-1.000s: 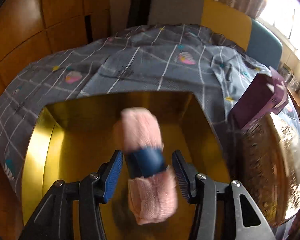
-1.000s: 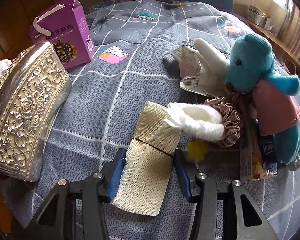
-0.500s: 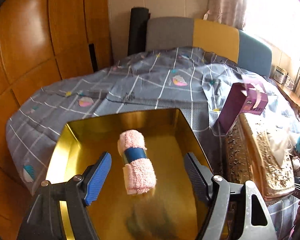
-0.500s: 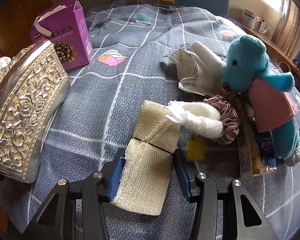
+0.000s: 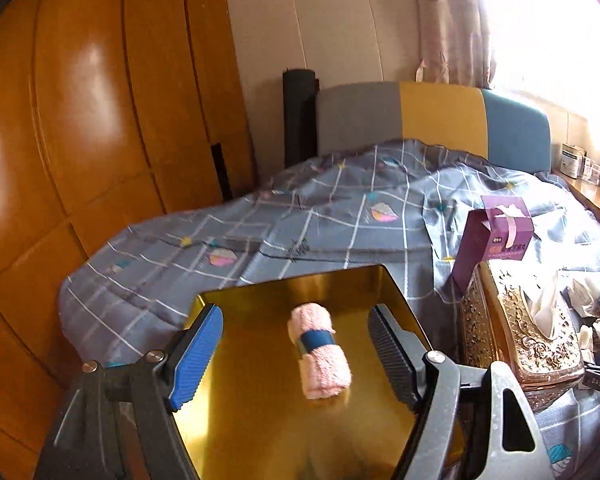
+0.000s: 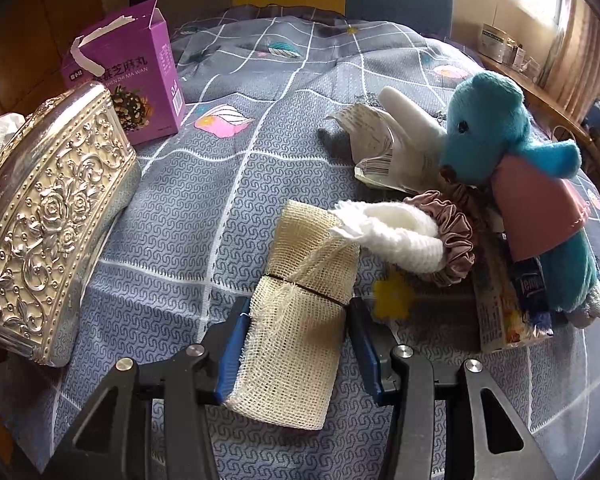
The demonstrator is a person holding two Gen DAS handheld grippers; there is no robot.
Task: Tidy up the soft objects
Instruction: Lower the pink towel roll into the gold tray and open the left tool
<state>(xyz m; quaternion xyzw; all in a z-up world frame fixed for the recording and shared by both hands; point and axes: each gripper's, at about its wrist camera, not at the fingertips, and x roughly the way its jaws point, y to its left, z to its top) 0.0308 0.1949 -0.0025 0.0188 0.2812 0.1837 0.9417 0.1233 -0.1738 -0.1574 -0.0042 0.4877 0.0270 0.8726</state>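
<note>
- Lying between the right gripper [image 6: 296,344] jaws on the bed, the gauze roll [image 6: 300,300] runs lengthwise along them, held at its near end.
- Left gripper [image 5: 296,352] jaws gape wide above the tray [image 5: 260,420], pink towel [image 5: 320,350] inside.

"ZHI MA WAN" with Chinese characters on the purple box [image 6: 132,80].
</note>
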